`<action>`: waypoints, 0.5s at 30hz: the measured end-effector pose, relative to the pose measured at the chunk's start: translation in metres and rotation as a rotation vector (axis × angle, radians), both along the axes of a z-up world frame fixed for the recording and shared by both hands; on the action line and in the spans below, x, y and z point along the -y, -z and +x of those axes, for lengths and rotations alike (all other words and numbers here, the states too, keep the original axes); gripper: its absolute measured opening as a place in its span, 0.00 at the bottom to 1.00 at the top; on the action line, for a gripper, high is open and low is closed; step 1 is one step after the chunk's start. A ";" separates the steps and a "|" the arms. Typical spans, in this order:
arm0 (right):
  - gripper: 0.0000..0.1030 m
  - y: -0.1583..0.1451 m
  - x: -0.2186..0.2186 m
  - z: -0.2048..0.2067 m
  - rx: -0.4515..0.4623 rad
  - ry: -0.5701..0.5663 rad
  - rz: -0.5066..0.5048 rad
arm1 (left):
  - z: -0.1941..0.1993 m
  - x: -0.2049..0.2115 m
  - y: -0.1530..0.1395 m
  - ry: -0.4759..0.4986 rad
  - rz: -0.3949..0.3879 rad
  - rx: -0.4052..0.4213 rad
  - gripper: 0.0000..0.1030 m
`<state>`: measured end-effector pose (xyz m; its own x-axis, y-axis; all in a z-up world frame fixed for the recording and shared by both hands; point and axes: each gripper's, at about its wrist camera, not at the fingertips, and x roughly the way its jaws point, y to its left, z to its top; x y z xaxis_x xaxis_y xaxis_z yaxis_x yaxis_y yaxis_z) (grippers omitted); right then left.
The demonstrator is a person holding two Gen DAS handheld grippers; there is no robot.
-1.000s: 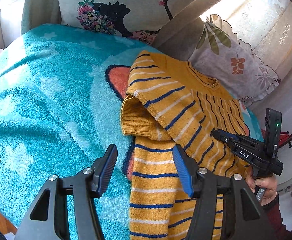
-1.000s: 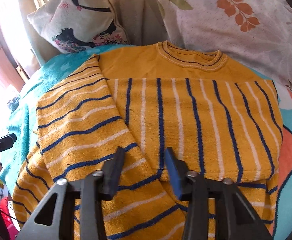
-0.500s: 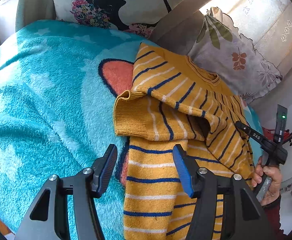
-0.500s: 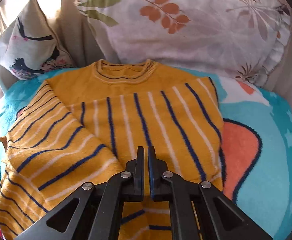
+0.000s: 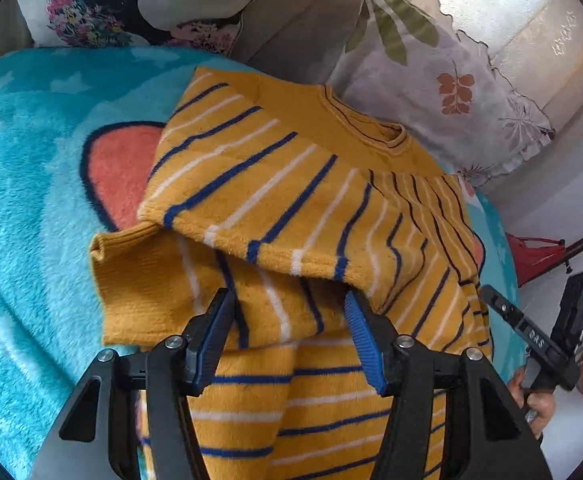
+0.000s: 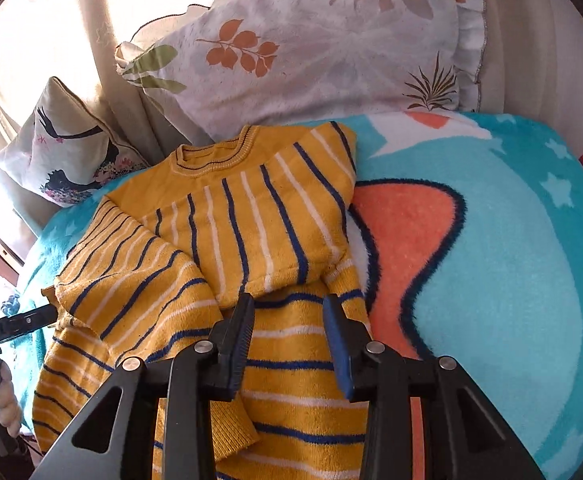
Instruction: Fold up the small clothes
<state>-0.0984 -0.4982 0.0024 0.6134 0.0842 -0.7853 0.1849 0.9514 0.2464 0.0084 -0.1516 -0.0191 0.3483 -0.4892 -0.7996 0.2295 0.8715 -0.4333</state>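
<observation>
Both hand-held grippers (image 5: 289, 330) (image 6: 289, 334) apart, empty

My left gripper (image 6: 15, 326) reads "GenRobot.AI" along its finger; my right gripper (image 5: 531, 334) shows "DAS", seen upside down.

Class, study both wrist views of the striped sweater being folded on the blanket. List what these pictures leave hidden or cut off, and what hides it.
- Sweater hem: both views, cut off by the bottom edge and covered by the gripper frames.
- Sweater's body under the folded sleeves: both views, hidden by the sleeves.
- Blanket pattern: partly under the sweater.
- Flowered cushion: left wrist view, cut off by the top edge.
</observation>
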 end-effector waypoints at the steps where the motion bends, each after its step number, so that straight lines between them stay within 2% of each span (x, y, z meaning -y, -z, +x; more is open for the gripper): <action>1: 0.38 0.001 0.000 -0.003 0.004 -0.002 0.013 | 0.009 0.001 0.006 -0.024 0.007 -0.015 0.55; 3: 0.38 0.003 0.000 -0.006 0.008 -0.009 0.032 | 0.022 -0.002 0.010 -0.055 -0.019 -0.023 0.34; 4: 0.40 0.003 0.000 -0.008 0.008 -0.015 0.040 | 0.026 -0.006 0.011 -0.073 -0.014 -0.024 0.10; 5: 0.47 0.004 -0.001 -0.010 0.006 -0.028 0.050 | 0.030 -0.009 0.012 -0.088 -0.009 -0.034 0.00; 7: 0.54 0.007 -0.007 -0.013 -0.007 -0.060 0.061 | 0.031 -0.017 0.014 -0.107 -0.025 -0.039 0.00; 11: 0.54 0.018 -0.027 -0.016 -0.032 -0.132 0.013 | 0.023 -0.024 0.018 -0.121 0.005 -0.025 0.00; 12: 0.51 0.021 -0.033 -0.015 -0.037 -0.153 -0.012 | 0.021 -0.025 0.018 -0.122 0.011 -0.022 0.00; 14: 0.31 0.022 -0.039 -0.013 -0.039 -0.184 -0.049 | 0.018 -0.025 0.017 -0.127 0.032 -0.012 0.00; 15: 0.26 0.019 -0.040 -0.012 -0.035 -0.186 -0.072 | 0.016 -0.025 0.016 -0.127 0.044 -0.006 0.00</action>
